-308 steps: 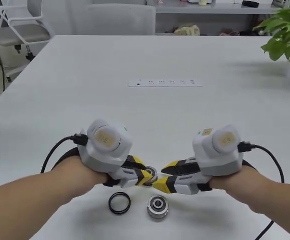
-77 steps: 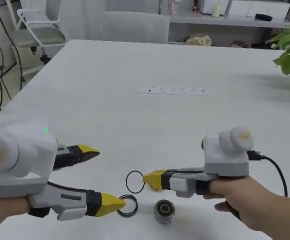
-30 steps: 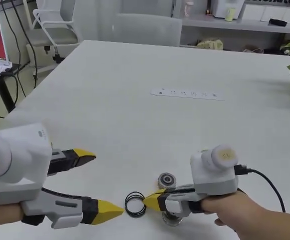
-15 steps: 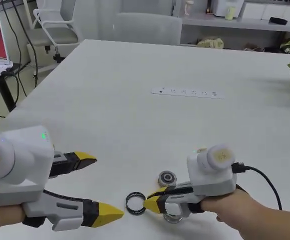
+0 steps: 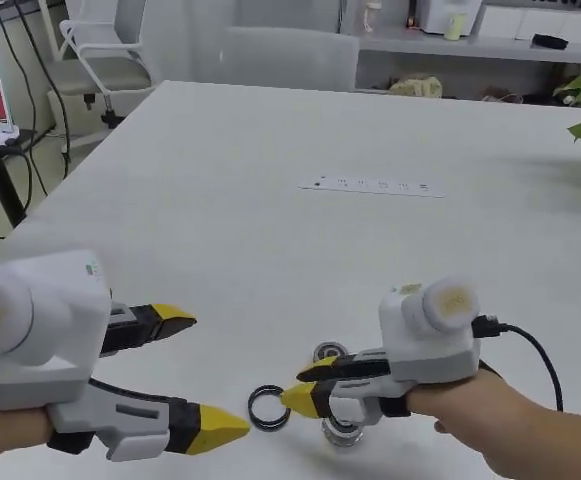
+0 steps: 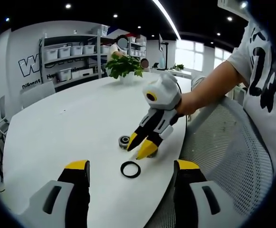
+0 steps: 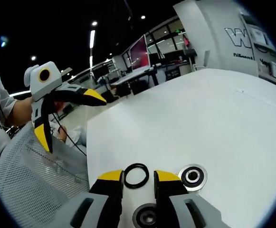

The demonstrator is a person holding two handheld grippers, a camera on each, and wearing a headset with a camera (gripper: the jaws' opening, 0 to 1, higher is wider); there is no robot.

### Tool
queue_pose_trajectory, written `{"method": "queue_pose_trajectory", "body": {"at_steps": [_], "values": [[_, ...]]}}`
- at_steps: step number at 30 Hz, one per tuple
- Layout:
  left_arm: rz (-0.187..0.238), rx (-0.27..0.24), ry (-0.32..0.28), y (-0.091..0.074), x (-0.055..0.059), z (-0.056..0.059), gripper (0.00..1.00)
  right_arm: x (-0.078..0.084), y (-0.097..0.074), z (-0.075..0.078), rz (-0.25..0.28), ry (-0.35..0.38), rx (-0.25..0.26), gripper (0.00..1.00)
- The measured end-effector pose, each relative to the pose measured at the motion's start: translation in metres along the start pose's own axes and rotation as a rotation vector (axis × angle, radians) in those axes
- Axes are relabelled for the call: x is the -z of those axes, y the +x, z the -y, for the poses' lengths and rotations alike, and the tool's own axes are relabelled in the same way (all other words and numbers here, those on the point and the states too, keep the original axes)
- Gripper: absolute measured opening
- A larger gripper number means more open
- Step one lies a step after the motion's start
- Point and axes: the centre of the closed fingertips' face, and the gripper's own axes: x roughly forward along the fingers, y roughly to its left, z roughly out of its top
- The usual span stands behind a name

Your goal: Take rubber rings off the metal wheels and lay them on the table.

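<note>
Just right of the ring [image 5: 268, 408], the right tongs [image 5: 305, 388] stood narrowly parted, empty; left of it the left tongs [image 5: 205, 375] gaped wide; a wheel [image 5: 330, 353] lay near.

A: What lies near the white worktop's [image 5: 270, 200] front edge?
B: A thin black rubber ring [image 5: 268, 408], between the yellow-tipped left gripper [image 5: 202, 375], jaws wide, and right gripper [image 5: 298, 388], jaws narrowly parted. One round metal wheel [image 5: 330, 352] sits behind, a second wheel [image 5: 341, 432] partly under it.
</note>
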Motion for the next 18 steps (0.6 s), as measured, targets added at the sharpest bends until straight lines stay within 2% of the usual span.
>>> {"method": "queue_pose_trajectory", "body": {"at_steps": [7, 12, 18], "values": [[0.003, 0.003, 0.004, 0.002, -0.004, -0.001, 0.69, -0.011, -0.012, 0.002, 0.03, -0.031, 0.016, 0.3], [0.007, 0.003, 0.011, 0.003, -0.008, -0.001, 0.69, -0.018, -0.027, 0.004, 0.056, -0.054, 0.026, 0.35], [0.008, 0.005, 0.014, 0.003, -0.011, 0.0, 0.69, -0.021, -0.045, 0.0, 0.062, -0.099, 0.035, 0.42]]}}
